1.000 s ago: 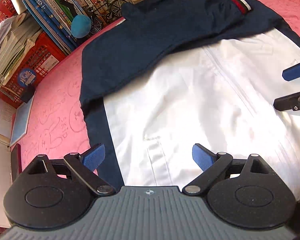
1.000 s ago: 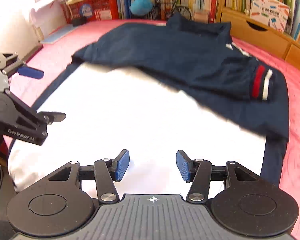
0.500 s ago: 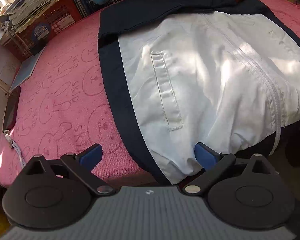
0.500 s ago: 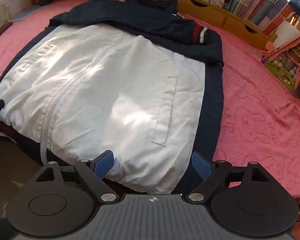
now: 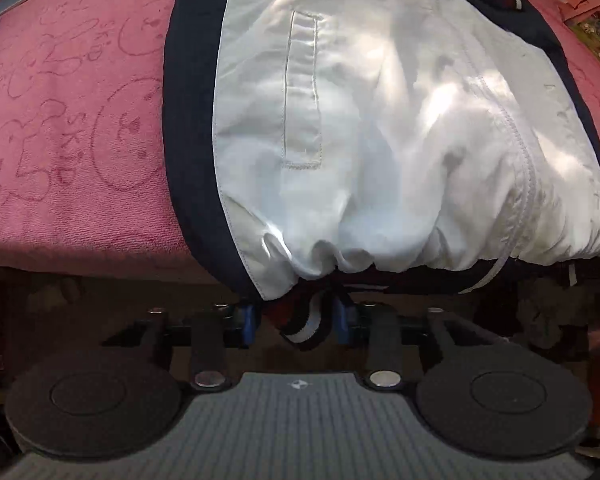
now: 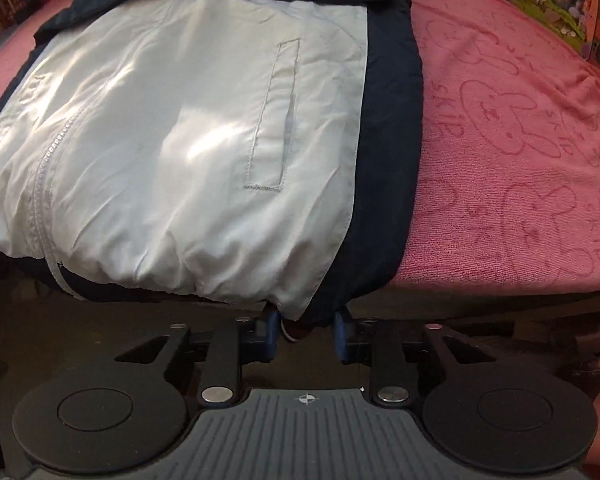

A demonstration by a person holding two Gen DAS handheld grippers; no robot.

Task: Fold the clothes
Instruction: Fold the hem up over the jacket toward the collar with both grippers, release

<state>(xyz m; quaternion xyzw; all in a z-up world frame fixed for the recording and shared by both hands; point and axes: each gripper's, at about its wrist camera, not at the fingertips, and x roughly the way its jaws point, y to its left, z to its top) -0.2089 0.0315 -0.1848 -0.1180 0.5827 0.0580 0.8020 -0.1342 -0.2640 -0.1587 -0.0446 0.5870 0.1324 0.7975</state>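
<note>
Lying front-up on the pink towel, the jacket hangs its hem over the near edge. Left tongs pinch the striped hem band; right tongs pinch the hem's navy corner.

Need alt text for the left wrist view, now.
The left gripper has its jaws closed on the striped hem of a white and navy jacket. The jacket lies zipped on a pink blanket, its hem hanging over the near edge.
</note>
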